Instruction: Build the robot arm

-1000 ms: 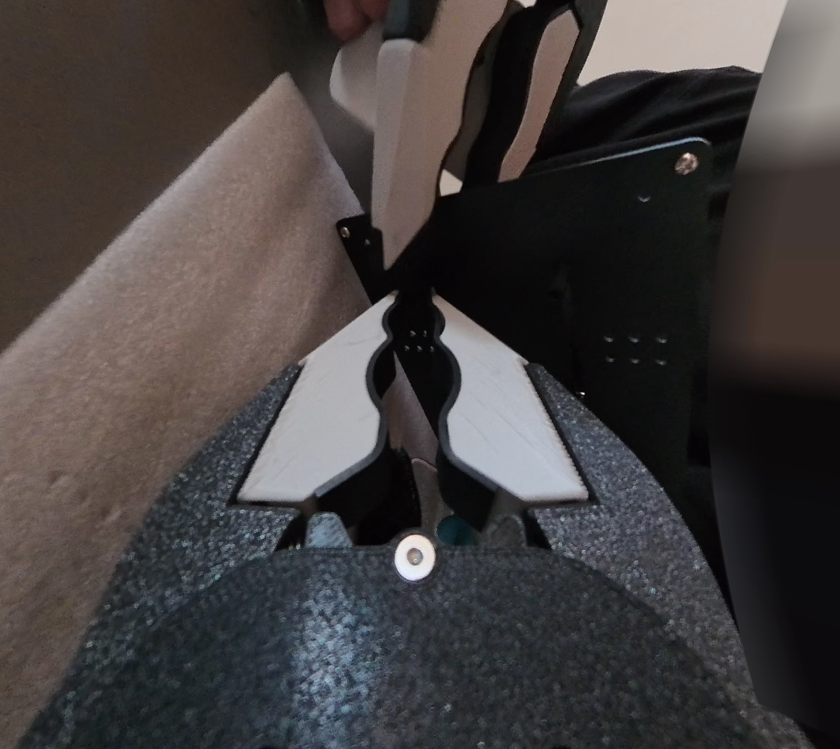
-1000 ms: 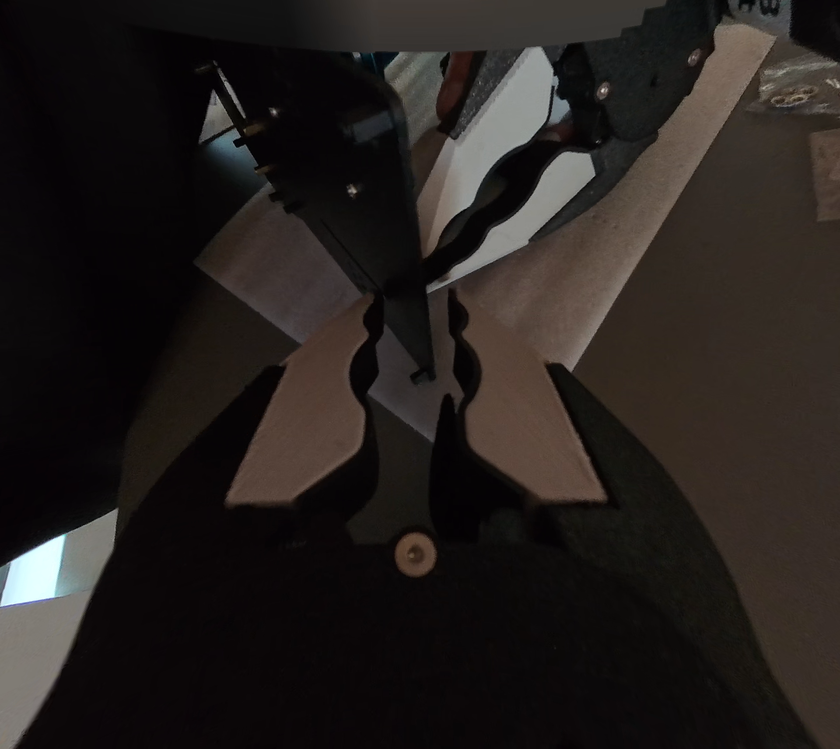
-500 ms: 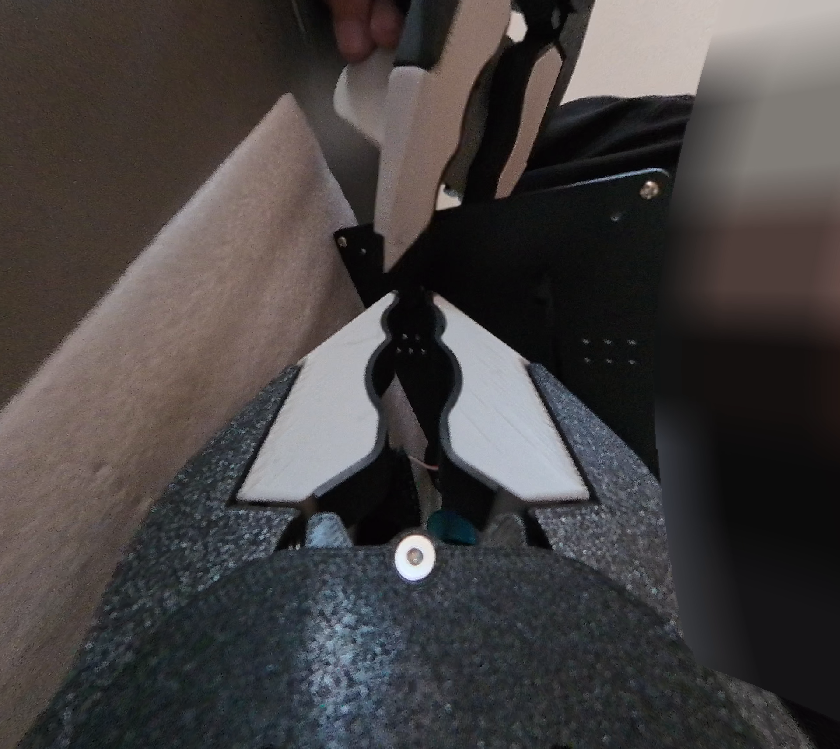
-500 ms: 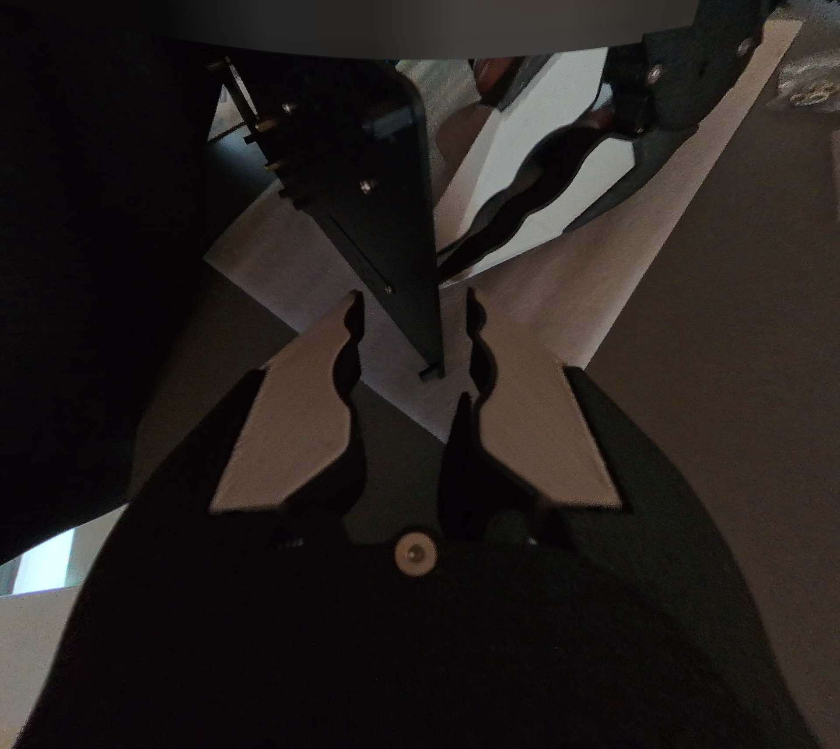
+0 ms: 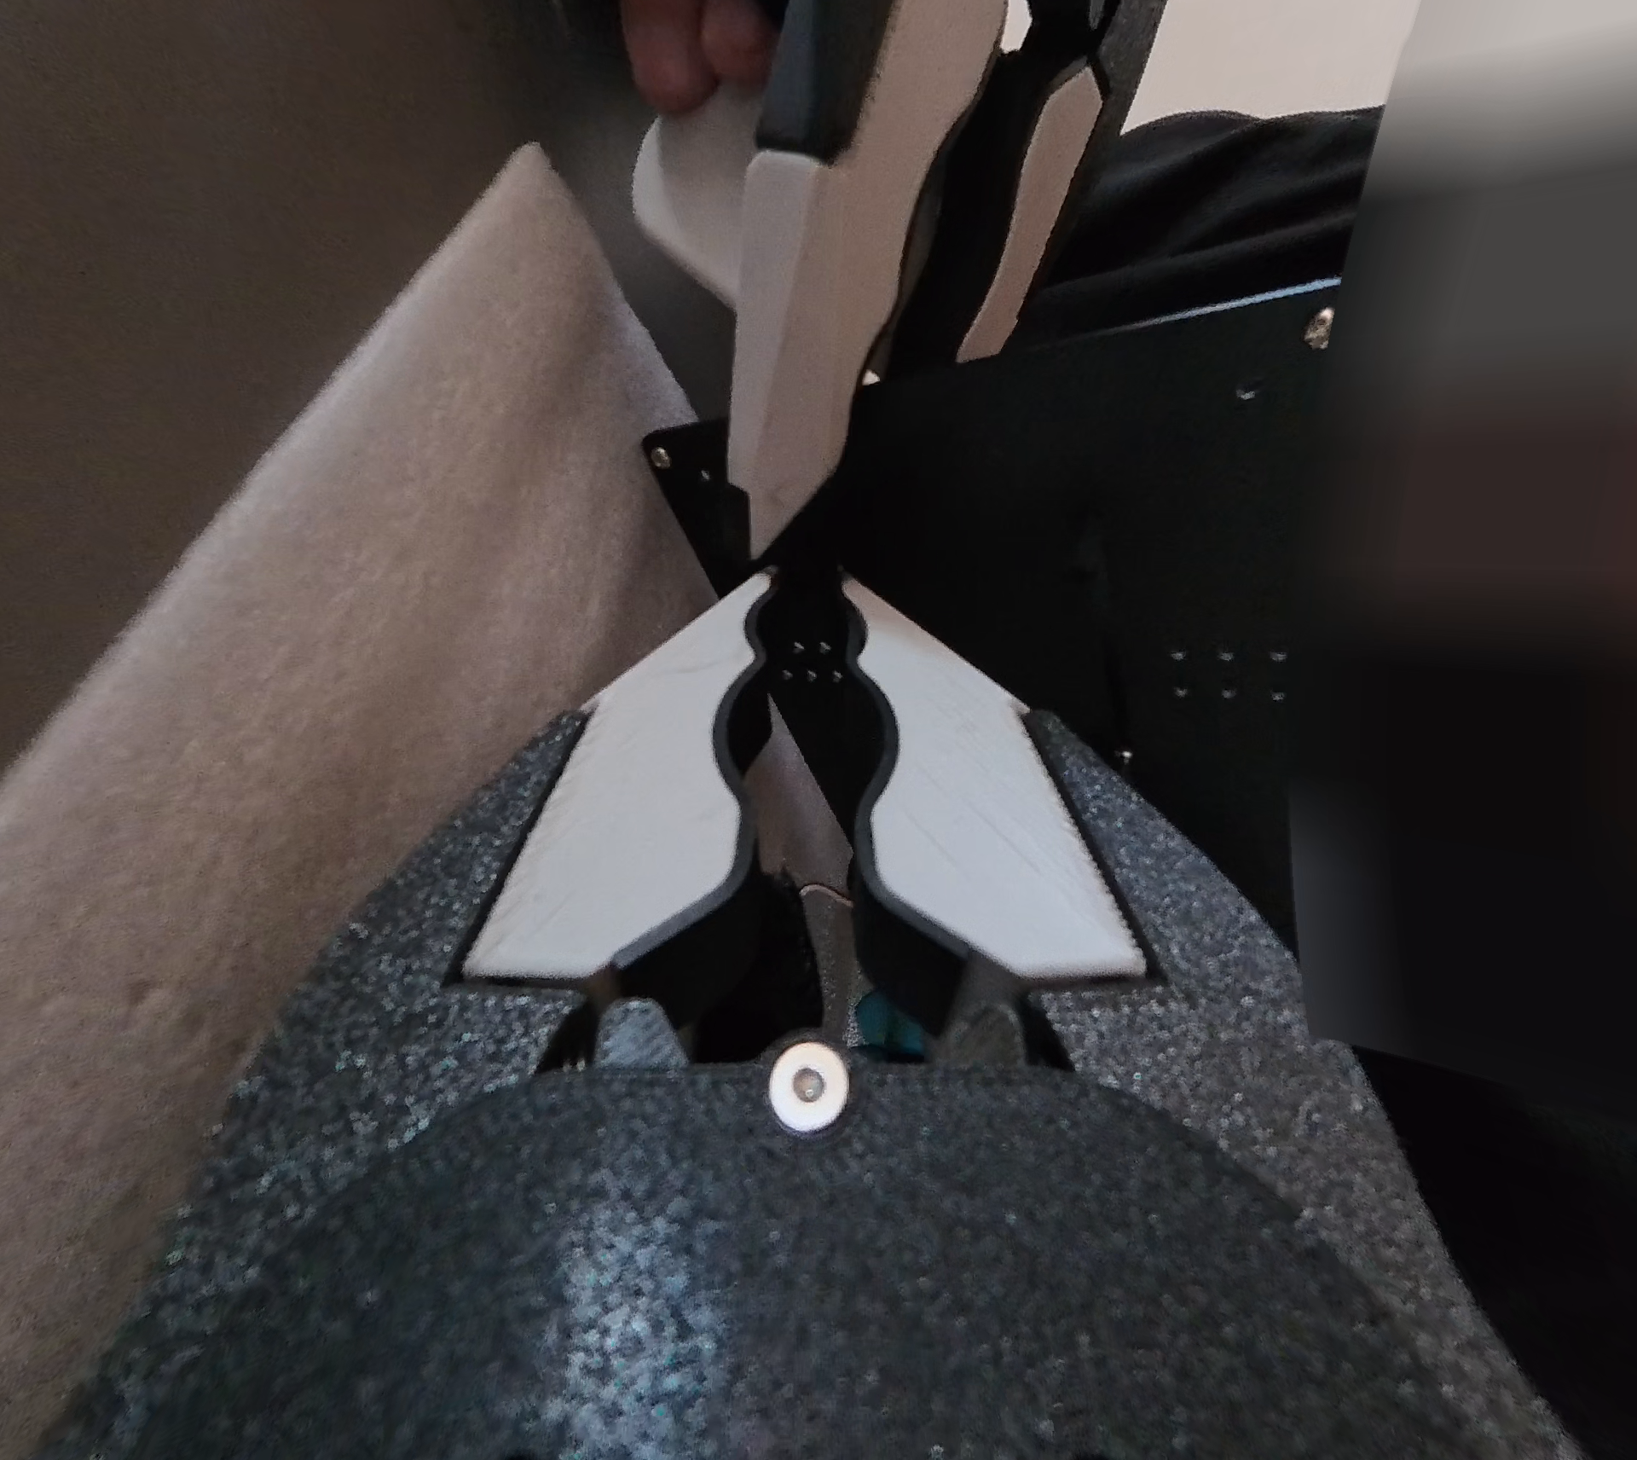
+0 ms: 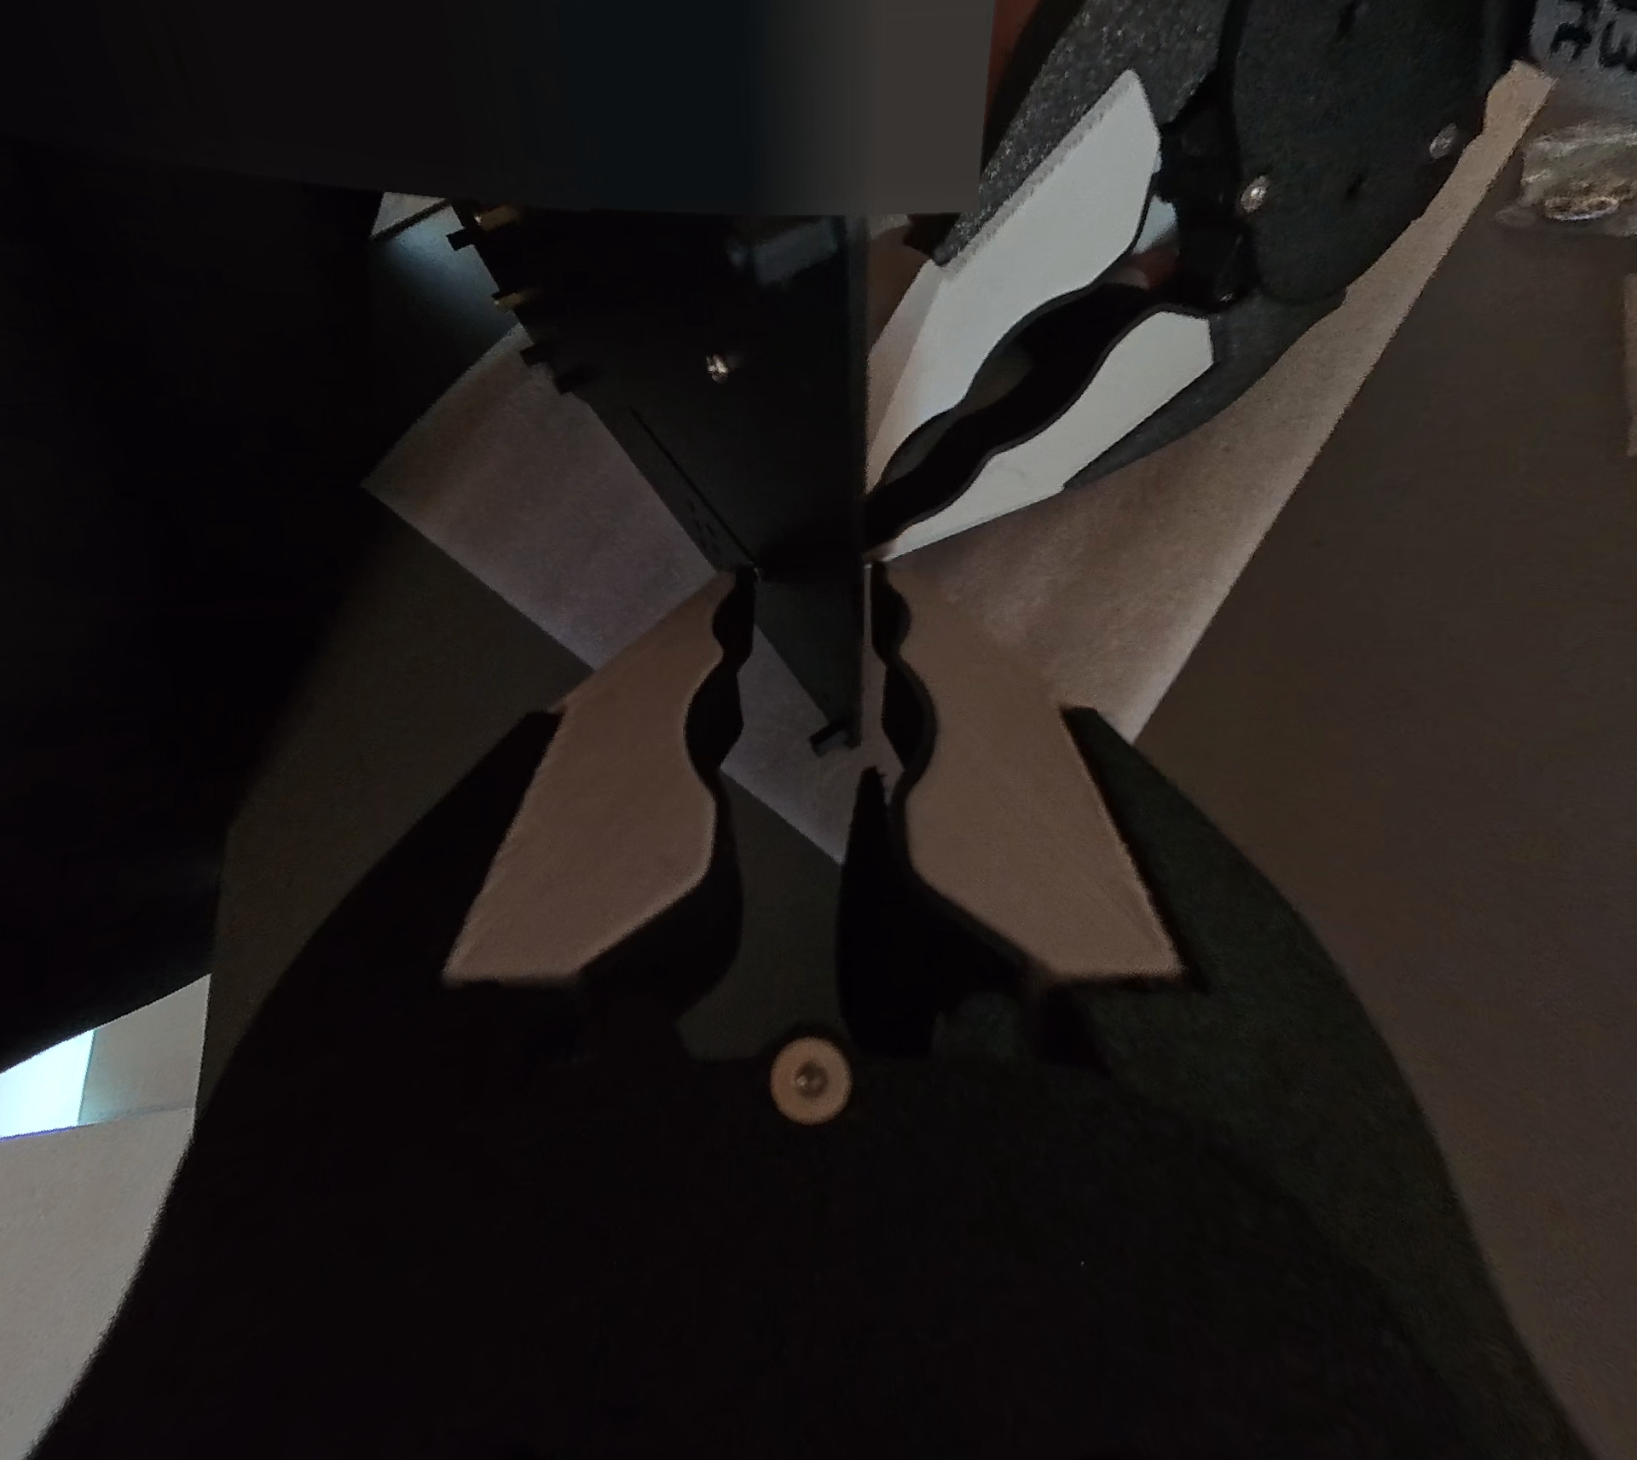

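Your left claw (image 5: 808, 576) grips the black plate (image 5: 1107, 496) at frame centre. Your right claw (image 6: 810, 571), part-open, straddles the plate edge above the grey mat (image 6: 1045, 585).

the left wrist view is looking forward along the left gripper (image 5: 810, 576) from very near the black plate (image 5: 1063, 531), facing its broad side, with the beige felt mat (image 5: 310, 620) lying to the left of the plate. the right wrist view is looking along the right gripper (image 6: 810, 576) at the same black plate (image 6: 762, 461) from the opposite side, equally near and nearly edge-on. both views are sharing the plate, the mat (image 6: 1107, 576) and each other's gripper beyond the plate.
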A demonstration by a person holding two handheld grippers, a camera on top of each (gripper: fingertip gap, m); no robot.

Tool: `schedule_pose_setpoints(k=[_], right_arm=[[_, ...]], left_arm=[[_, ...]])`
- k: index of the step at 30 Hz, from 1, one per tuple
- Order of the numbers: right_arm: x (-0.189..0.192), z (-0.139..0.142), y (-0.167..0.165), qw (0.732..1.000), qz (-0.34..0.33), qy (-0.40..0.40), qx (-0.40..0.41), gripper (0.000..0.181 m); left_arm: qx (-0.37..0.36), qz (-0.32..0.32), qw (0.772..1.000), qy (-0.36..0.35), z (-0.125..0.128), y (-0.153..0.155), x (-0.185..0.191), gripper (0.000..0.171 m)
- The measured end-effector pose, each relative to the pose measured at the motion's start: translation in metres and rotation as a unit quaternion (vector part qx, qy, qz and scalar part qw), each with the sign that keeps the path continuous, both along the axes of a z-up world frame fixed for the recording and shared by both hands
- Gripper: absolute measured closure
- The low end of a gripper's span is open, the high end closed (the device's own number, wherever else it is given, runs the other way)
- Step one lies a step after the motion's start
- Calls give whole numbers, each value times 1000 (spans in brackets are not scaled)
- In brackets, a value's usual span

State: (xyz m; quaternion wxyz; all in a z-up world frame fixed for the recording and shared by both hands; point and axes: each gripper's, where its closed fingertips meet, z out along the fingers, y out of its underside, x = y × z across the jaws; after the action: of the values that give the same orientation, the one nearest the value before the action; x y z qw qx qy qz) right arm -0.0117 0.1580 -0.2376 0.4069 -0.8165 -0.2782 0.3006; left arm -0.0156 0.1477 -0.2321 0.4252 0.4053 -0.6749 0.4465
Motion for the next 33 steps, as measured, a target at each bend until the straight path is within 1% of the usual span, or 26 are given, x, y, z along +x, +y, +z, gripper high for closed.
schedule_pose_setpoints(k=[3, 6, 10, 12, 15, 16, 18, 20, 21, 22, 23, 25, 26, 28, 29, 30, 31, 32, 33], right_arm=[[0, 1, -2, 1000, 6, 7, -3, 161], [0, 1, -1, 1000, 5, 12, -7, 161], [0, 1, -2, 1000, 6, 16, -11, 162], [0, 1, -2, 1000, 6, 14, -11, 162], [1, 1, -2, 1000, 6, 17, -12, 162], [1, 1, -2, 1000, 7, 17, -12, 162], [1, 1, -2, 1000, 7, 21, -15, 162], [1, 1, -2, 999, 8, 27, -20, 163], [1, 1, -2, 999, 9, 27, -22, 163], [1, 1, -2, 999, 9, 28, -22, 163], [2, 1, -3, 999, 9, 28, -22, 163], [2, 1, -3, 999, 11, 26, -22, 163], [2, 0, -3, 999, 11, 26, -23, 163], [2, 0, -3, 999, 11, 27, -23, 163], [2, 0, -3, 999, 10, 28, -23, 163], [2, 0, -3, 999, 10, 28, -23, 164], [2, 0, -2, 999, 10, 27, -23, 163], [2, 0, -2, 999, 9, 27, -23, 163], [2, 0, -2, 999, 9, 26, -23, 163]], left_arm=[[-2, 3, 1000, 5, 3, 1, 1, 164], [-17, 14, 999, 33, 7, 3, 5, 155], [-22, 12, 999, 41, 4, 0, 3, 158], [-16, 13, 999, 38, 2, 0, 5, 163], [-20, 14, 999, 42, 3, 0, 5, 164], [-20, 15, 999, 30, 3, -1, 5, 164], [-10, 6, 1000, -23, 2, -1, 4, 165], [15, -22, 993, -119, 2, 0, 3, 166], [36, -44, 981, -187, 1, 0, 2, 166], [58, -68, 960, -265, 0, 0, 2, 166], [78, -91, 932, -341, -1, 0, 1, 166], [106, -121, 860, -484, -3, 1, 2, 166], [114, -129, 826, -537, -3, 1, 3, 166], [126, -145, 755, -627, -4, 1, 4, 167], [132, -154, 728, -654, -4, 2, 4, 167], [136, -162, 711, -671, -4, 2, 5, 167], [140, -165, 709, -671, -5, 3, 5, 167], [145, -163, 724, -655, -5, 4, 5, 167], [149, -156, 750, -625, -5, 7, 5, 166]])
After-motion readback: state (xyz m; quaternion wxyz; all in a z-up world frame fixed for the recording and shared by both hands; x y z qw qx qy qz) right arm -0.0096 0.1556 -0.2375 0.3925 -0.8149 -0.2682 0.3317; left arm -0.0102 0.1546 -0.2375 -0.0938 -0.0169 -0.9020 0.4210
